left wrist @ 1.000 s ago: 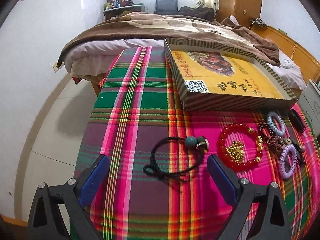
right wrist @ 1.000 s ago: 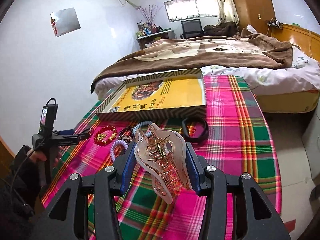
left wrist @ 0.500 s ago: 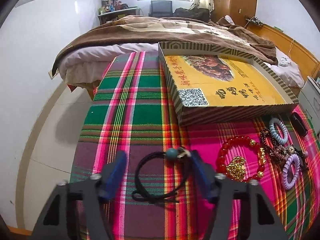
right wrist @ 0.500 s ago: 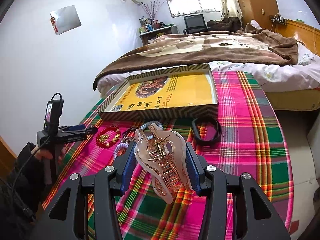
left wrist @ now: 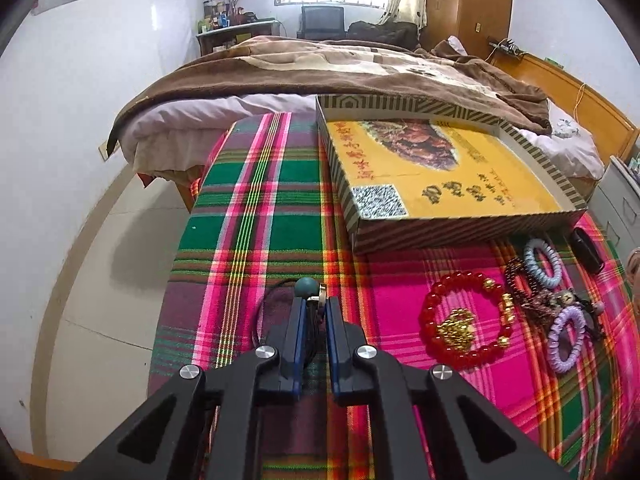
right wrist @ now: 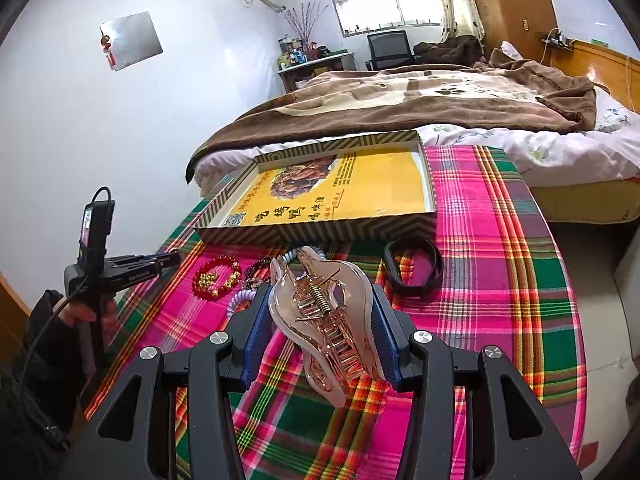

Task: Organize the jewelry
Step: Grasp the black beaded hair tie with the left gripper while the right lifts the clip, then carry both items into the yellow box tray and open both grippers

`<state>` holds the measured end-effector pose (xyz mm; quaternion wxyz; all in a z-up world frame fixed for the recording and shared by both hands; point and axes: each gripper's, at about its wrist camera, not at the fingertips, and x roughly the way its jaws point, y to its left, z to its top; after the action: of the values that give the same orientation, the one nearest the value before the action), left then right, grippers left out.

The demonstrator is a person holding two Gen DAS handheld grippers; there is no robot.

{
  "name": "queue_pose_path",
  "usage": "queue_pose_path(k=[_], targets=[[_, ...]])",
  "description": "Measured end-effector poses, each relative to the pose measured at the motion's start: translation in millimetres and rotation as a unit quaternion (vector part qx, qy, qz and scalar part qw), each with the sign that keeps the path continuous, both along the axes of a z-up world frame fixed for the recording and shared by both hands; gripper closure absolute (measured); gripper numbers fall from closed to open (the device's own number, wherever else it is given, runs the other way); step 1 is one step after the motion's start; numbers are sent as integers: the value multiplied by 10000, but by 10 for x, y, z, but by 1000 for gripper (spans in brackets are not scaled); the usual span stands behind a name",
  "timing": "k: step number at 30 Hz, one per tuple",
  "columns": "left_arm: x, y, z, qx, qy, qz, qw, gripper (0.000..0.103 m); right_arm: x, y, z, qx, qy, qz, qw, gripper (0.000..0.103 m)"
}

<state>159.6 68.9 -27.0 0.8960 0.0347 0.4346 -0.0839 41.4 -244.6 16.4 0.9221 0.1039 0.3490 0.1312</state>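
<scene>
My left gripper (left wrist: 314, 304) is low over the plaid tablecloth, its jaws closing with the black cord bracelet (left wrist: 306, 286) pinched between the blue pads; the teal bead pokes out past the tips. The right wrist view shows the same left gripper (right wrist: 170, 258) held by a person's hand. My right gripper (right wrist: 320, 292) is shut on a rose-gold hair claw (right wrist: 324, 312), held above the cloth. A red bead bracelet (left wrist: 440, 292), a dark bead bracelet (left wrist: 524, 292), a blue coil tie (left wrist: 532, 270) and a purple coil tie (left wrist: 558, 356) lie to the right.
A shallow striped box (left wrist: 440, 232) with a yellow printed floor sits at the table's far side. A black band (right wrist: 414, 284) lies in front of its right corner. A bed with a brown blanket (left wrist: 320, 68) stands just behind the table. Floor drops off at the left edge.
The left gripper's jaws went from wide open around the black cord bracelet to pinched on its cords, and the loop bunched together. The right gripper kept still with the hair claw.
</scene>
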Motion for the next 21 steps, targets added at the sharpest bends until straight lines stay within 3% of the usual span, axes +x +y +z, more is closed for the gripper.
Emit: queue_pose_path(k=[10,21], targets=[[-104,-106,424,-51,-339,-115,9993,93,193,36,243,-244,-234,-178,9993,55],[106,-344,770,-94,-679,-180,9975,93,671,90,420,-529,-412,-316,9972,55]])
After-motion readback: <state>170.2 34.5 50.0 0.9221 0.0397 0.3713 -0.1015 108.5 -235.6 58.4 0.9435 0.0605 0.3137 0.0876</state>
